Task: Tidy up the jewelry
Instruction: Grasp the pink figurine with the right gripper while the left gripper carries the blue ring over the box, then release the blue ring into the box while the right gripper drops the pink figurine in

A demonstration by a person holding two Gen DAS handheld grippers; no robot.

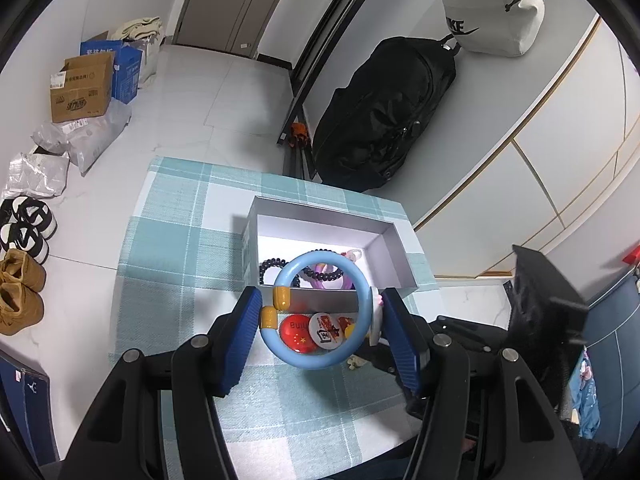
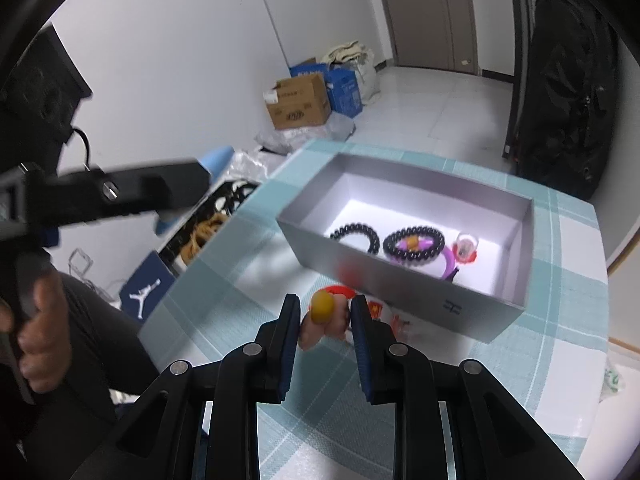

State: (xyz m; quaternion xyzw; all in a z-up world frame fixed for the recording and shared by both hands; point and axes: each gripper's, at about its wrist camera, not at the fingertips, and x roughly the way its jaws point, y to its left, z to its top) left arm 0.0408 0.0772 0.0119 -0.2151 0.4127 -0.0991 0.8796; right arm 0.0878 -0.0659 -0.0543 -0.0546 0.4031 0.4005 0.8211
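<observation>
The left gripper (image 1: pixel 320 320) pinches a blue bangle (image 1: pixel 322 310) above the table, just short of the grey box (image 2: pixel 480 304). The right gripper (image 2: pixel 326 320) pinches a small yellow-topped trinket (image 2: pixel 322 312). Either could slip and miss the box, being held only at the edges.

The left tool (image 1: pixel 322 322) grips a light blue ring (image 1: pixel 322 308) with yellow ends, its pads pressing the ring's two sides. The ring hangs just in front of the grey box (image 1: pixel 394 248) on the checked worktop (image 1: pixel 172 216). Inside the box lie black bead bracelets (image 1: pixel 272 266). Round badges (image 1: pixel 310 330) lie before the box, seen through the ring.
</observation>
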